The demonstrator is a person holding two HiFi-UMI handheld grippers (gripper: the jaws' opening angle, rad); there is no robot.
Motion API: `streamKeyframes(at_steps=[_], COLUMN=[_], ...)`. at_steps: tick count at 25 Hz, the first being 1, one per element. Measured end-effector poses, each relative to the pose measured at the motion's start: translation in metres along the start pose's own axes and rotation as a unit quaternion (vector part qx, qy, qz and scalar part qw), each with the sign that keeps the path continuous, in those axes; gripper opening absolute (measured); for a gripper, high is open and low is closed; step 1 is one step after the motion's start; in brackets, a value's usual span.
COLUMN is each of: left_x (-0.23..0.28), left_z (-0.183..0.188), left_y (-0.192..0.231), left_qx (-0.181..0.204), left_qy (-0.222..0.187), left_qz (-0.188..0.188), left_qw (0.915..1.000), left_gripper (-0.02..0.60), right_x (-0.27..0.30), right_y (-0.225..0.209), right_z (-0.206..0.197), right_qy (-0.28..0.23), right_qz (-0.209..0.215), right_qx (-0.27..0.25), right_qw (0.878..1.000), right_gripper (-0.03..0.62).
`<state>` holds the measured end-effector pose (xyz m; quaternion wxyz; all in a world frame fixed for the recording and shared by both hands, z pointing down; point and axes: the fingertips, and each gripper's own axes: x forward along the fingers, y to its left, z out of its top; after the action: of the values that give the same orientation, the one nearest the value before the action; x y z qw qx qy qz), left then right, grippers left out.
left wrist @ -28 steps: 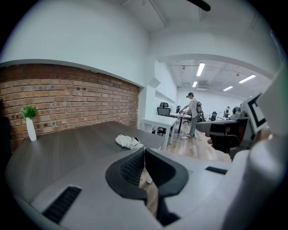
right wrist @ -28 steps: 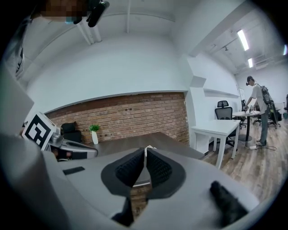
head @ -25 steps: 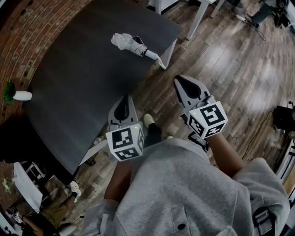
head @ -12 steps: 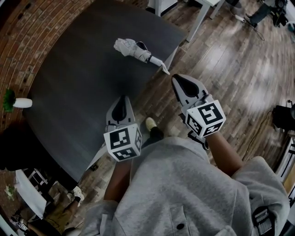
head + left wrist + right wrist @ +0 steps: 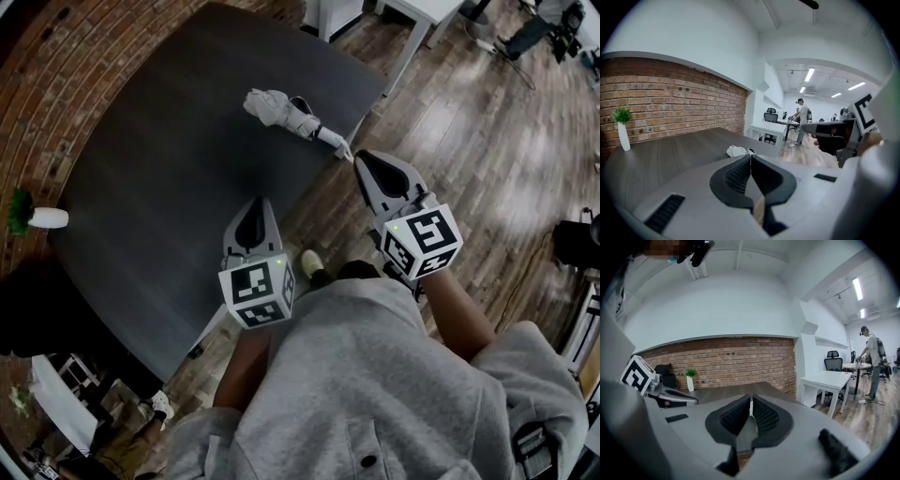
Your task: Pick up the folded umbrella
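Observation:
The folded umbrella, pale grey with a dark band and a white handle, lies on the dark table near its right edge. In the left gripper view the umbrella shows as a small pale bundle just beyond the jaws. My left gripper hangs over the table's near edge, shut and holding nothing. My right gripper is over the wooden floor, its tip just short of the umbrella's handle end, jaws shut with nothing between them. The right gripper points along the table toward the brick wall.
A white vase with a green plant stands at the table's left side by the brick wall. White desks and office chairs are beyond the table. A person stands far back. Wooden floor lies to the right.
Both grippers have come closer to the table and the umbrella. The right gripper's tip now lies close to the umbrella's handle. Jaws stayed shut.

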<state>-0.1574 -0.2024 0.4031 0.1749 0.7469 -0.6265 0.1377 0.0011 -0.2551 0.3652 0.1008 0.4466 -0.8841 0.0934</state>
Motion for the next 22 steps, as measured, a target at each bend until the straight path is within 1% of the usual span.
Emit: streamKeyframes(at_steps=[10, 15, 22], left_x=[0.01, 0.022, 0.056], left_z=[0.01, 0.017, 0.034], left_y=[0.012, 0.016, 0.026], left_qx=[-0.008, -0.016, -0.02], left_qy=[0.002, 0.002, 0.003], left_qz=[-0.001, 0.011, 0.034], left_qw=[1.0, 0.9998, 0.9992], left_gripper=[0.017, 0.017, 0.017], right_x=[0.017, 0.033, 0.072], right_y=[-0.001, -0.01, -0.033], right_z=[0.012, 0.017, 0.024], right_qy=[0.008, 0.013, 0.017], right_qz=[-0.003, 0.01, 0.032], right_qx=[-0.013, -0.023, -0.028], right_qw=[1.0, 1.0, 0.999], right_gripper=[0.032, 0.032, 0.032])
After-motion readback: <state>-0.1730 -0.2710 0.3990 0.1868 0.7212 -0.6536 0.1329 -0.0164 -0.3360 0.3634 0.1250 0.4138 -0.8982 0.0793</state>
